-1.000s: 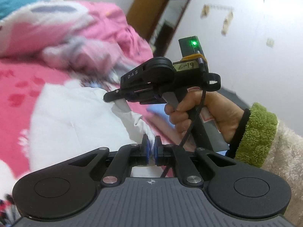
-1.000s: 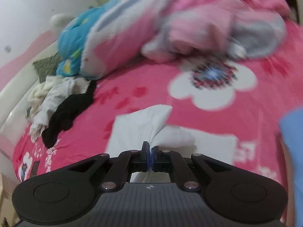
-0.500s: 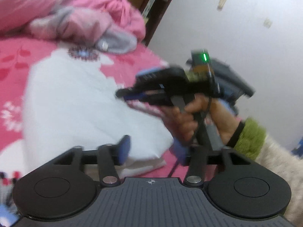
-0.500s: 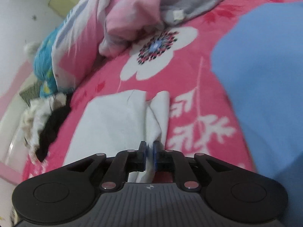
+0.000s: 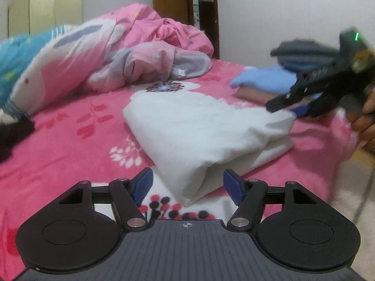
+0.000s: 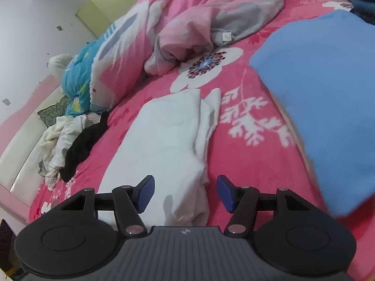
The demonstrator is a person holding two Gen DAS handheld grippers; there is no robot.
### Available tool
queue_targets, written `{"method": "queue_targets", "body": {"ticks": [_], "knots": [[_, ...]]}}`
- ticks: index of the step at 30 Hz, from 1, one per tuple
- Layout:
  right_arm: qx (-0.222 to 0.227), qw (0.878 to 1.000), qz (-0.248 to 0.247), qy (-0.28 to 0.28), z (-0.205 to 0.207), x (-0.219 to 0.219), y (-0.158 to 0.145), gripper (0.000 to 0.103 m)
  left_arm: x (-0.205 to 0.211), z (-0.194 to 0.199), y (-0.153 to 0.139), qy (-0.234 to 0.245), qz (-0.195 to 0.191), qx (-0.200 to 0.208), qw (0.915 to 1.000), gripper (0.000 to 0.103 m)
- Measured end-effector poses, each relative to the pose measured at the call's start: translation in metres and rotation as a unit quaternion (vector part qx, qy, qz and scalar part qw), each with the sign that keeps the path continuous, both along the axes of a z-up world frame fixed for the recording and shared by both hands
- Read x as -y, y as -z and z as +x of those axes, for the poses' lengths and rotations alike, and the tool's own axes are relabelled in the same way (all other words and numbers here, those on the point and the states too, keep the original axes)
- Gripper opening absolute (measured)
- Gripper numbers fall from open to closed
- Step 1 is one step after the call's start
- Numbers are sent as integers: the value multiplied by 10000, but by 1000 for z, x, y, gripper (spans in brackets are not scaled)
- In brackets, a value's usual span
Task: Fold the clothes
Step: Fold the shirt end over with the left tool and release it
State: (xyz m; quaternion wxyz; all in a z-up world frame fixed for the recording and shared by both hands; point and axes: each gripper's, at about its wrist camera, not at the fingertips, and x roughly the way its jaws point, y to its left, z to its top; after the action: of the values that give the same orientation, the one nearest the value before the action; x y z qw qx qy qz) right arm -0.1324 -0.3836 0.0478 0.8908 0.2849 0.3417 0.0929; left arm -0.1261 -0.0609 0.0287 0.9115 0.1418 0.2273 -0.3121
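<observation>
Your left gripper [image 5: 187, 186] has its blue pads spread wide with nothing between them. A second ago those pads were pinched on white fabric; half a second ago they were already parting. Your right gripper [image 6: 185, 193] is likewise apart and empty, though it was clamped on the cloth at both earlier marks. So both releases just happened, the right one later.

Just ahead of the left pads sits the near corner of the white folded cotton garment [image 5: 201, 135], doubled over in a thick layered slab on the pink floral bedsheet [image 5: 58, 154]. In the right view the same garment [image 6: 164, 140] runs straight out from between the pads as a long strip, with a loose flap along its right edge.

My read: a fold has just been laid down and let go. Whether it needs another fold or is finished, I can't tell from this.

Further right of the tool: a light blue folded garment [image 6: 328, 93]. Far left: a crumpled pile of white and black clothes [image 6: 68, 142].
</observation>
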Motion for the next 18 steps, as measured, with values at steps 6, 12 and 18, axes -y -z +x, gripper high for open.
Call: {"method": "queue_targets", "body": {"ticks": [6,12,18], "knots": [[4,9995,-302,63,-6,-18,4,13,-2,-3,5,-409,267,43,9988,12],[-231,9981,-545,182,-17,-28,26,12,-12,-7,16,-387,422,-18,9984,13],[26,9961,-841,268,-22,-34,12,38,-41,-13,3,-321,332,-123,9989,29]]}}
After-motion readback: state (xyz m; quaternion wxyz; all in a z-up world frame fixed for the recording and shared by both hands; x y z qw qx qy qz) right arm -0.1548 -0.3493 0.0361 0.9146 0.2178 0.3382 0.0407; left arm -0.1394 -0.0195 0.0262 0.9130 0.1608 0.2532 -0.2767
